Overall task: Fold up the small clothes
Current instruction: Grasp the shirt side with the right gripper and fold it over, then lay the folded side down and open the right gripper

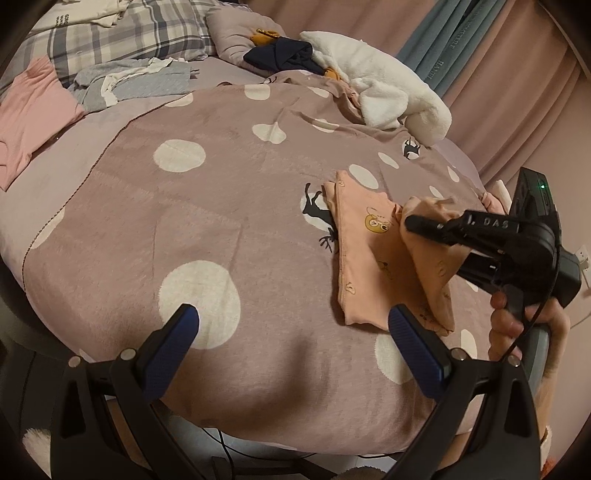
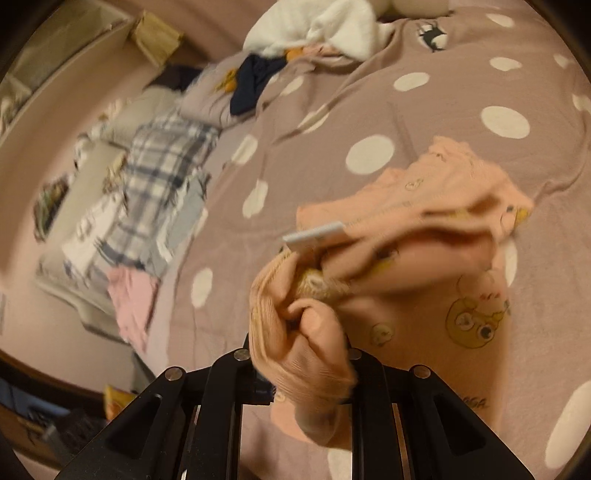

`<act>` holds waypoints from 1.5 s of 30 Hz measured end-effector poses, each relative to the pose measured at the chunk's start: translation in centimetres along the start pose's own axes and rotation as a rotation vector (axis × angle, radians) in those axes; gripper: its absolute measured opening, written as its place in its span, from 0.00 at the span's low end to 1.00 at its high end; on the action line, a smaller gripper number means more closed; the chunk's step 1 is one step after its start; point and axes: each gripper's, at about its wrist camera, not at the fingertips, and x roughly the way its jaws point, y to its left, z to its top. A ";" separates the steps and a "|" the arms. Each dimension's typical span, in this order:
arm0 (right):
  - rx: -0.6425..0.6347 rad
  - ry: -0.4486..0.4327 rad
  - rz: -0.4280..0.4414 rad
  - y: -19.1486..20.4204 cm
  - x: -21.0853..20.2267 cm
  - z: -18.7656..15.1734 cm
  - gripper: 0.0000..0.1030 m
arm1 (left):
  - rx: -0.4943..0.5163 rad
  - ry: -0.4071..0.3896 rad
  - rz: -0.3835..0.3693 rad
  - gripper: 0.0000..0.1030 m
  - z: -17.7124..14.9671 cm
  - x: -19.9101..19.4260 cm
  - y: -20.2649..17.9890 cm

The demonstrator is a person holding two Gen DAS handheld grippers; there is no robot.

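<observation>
A small peach garment (image 1: pixel 365 254) with bear prints lies on the polka-dot bedspread (image 1: pixel 184 206), right of centre in the left wrist view. My right gripper (image 1: pixel 410 222) is shut on a fold of it and lifts that part over the rest. In the right wrist view the bunched peach garment (image 2: pixel 424 258) covers the fingers, which are hidden; the picture is blurred. My left gripper (image 1: pixel 293 328) is open and empty, low over the bedspread, with its right finger (image 1: pixel 413 339) near the garment's near edge.
A white fluffy garment (image 1: pixel 380 88) and a dark navy one (image 1: pixel 284 55) lie at the far side of the bed. A pink cloth (image 1: pixel 29 110), grey clothes (image 1: pixel 136 79) and a plaid pillow (image 1: pixel 129 29) sit at the far left. Curtains (image 1: pixel 517 74) hang behind.
</observation>
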 end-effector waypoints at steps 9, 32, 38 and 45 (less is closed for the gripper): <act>-0.086 0.036 -0.027 1.4 0.9 -1.1 0.18 | -0.009 0.017 -0.015 1.00 -0.3 0.2 -0.1; -0.043 0.188 0.072 0.1 3.7 -4.1 0.22 | 0.027 0.040 0.022 1.00 -1.3 0.1 -1.4; 0.006 0.249 0.232 0.5 3.9 -5.2 0.34 | 0.029 0.035 0.008 1.00 -1.5 -0.5 -1.8; 0.005 0.254 0.214 0.4 2.3 -5.3 0.48 | 0.062 0.029 0.022 1.00 -1.9 -0.8 -2.2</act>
